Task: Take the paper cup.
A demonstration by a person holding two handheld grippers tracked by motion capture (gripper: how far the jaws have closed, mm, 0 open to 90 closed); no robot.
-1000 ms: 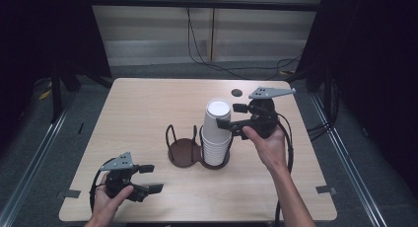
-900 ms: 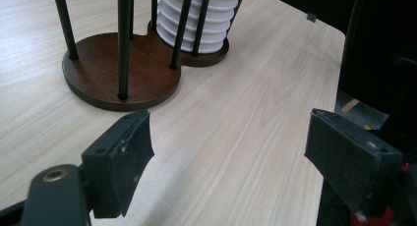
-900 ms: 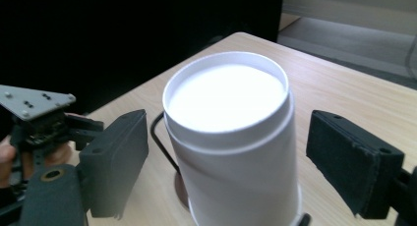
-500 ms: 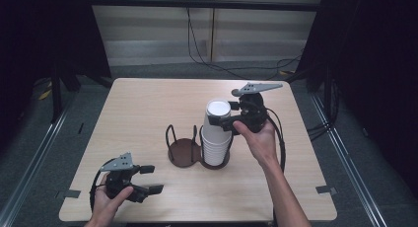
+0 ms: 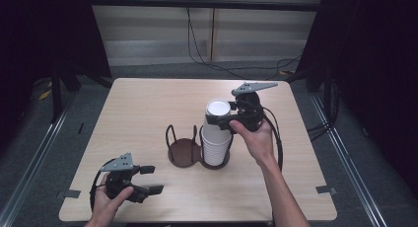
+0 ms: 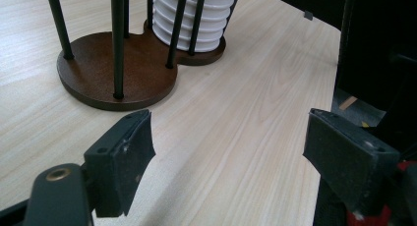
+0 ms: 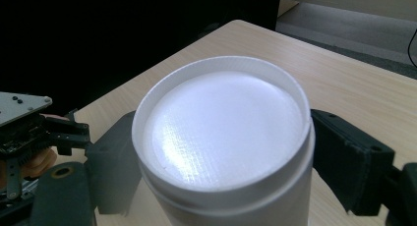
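Now we close the right gripper [image 5: 223, 119], whose jaws have just been closing, squarely on the top inverted cup [image 7: 223, 137] of the stack [image 5: 216, 143] in the holder [image 5: 183, 154], then lift straight; left gripper [image 5: 143, 180] rests open, empty.

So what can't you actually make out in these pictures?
- Right gripper view: whether the right hand-held gripper presses the top cup; the cup's wall hides the pads.
- High view: how many cups are in the stack; too small.
- Left gripper view: the stack's top, cut off by the edge.
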